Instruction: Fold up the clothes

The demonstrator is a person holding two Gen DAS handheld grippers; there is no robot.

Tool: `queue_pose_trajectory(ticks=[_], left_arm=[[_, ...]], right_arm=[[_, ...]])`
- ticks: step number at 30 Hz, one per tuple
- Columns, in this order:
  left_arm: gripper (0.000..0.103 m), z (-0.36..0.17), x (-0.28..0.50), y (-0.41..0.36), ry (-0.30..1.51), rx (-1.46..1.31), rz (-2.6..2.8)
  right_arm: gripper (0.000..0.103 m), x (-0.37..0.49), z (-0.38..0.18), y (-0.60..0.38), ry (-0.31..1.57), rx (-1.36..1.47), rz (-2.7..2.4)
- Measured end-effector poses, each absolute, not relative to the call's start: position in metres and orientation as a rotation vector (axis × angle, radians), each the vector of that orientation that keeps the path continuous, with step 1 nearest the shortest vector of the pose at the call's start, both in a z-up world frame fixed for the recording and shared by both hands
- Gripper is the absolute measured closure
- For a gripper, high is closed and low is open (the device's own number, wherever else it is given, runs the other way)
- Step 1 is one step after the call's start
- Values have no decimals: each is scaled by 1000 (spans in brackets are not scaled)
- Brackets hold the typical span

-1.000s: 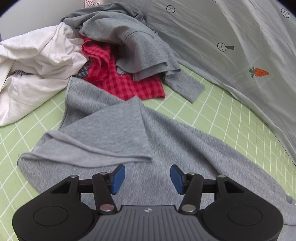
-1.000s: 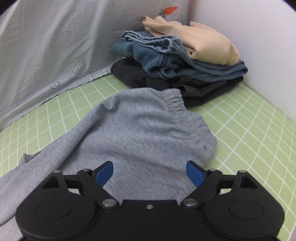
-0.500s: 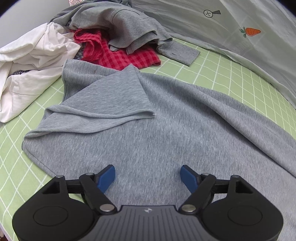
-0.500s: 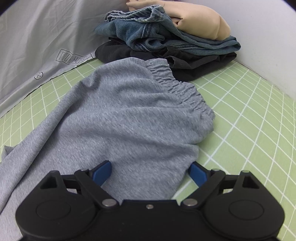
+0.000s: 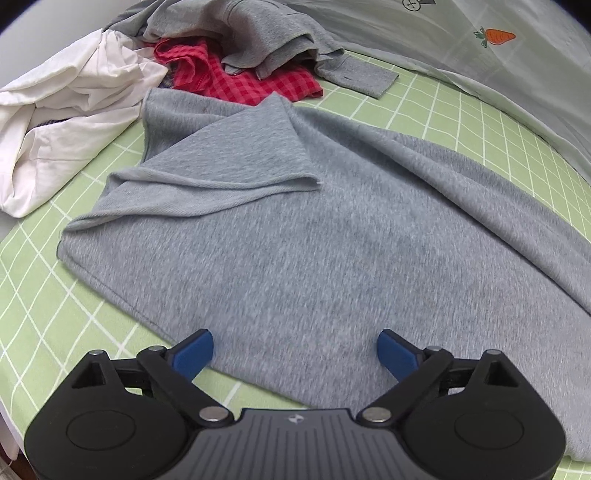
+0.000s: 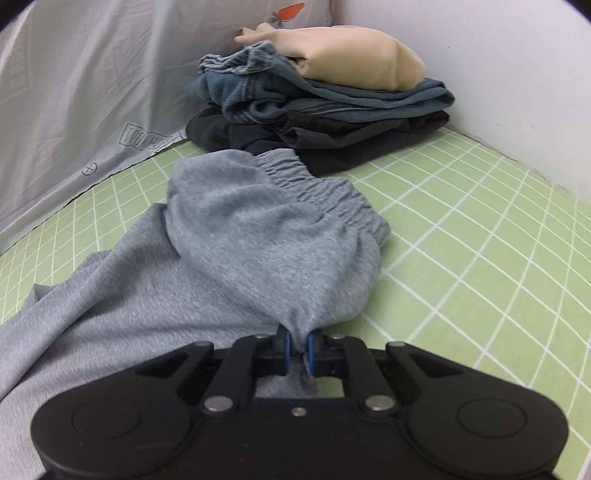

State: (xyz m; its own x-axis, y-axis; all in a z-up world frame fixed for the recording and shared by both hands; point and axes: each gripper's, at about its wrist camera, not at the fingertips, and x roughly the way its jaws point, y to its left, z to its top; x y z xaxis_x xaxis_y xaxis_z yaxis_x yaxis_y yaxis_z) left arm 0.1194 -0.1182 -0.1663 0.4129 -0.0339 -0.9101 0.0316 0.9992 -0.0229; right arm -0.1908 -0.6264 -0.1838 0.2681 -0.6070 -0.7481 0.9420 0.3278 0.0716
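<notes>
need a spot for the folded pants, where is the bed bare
Bare sheet lies right of the grey pants, up to the wall. Crowded: folded stack in the corner, loose pile at the far left.

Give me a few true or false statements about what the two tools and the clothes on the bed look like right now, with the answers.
1. The right tool is shut on the grey sweatpants. True.
2. The left tool is clamped on the fabric. False: it is open, its blue fingers spread wide over the cloth.
3. The folded stack has a beige garment on top. True.
4. The red checked garment lies spread flat by itself. False: it is crumpled under a grey top in a pile.
5. The bed sheet is plain blue. False: it is green with a white grid.
</notes>
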Motion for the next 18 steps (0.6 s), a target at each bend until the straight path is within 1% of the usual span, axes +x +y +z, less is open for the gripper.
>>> queue_pose_trajectory(ticks=[6, 8, 12, 13, 14, 15, 16, 17, 18], left_arm=[[8, -162, 77, -112, 1156, -10, -27], [8, -160, 68, -108, 1152, -5, -29], [8, -158, 56, -100, 1145, 8, -34], [8, -157, 56, -96, 1141, 0, -36], [8, -155, 56, -93, 1137, -10, -38], [8, -154, 58, -89, 1131, -30, -40], [8, -153, 59, -84, 1125, -51, -41], [8, -152, 61, -80, 1118, -72, -42], [9, -152, 66, -78, 1109, -85, -42]], right_arm=[[94, -274, -185, -644, 750, 525, -1269], [94, -293, -185, -652, 799, 481, -1270], [85, -298, -179, -651, 873, 391, -1227], [77, -294, -177, -646, 881, 371, -1228], [66, -287, -175, -639, 880, 350, -1233], [60, -280, -172, -632, 878, 329, -1239], [51, -273, -170, -625, 876, 310, -1243], [44, -266, -167, -616, 859, 323, -1240], [40, -259, -165, -607, 841, 337, -1237]])
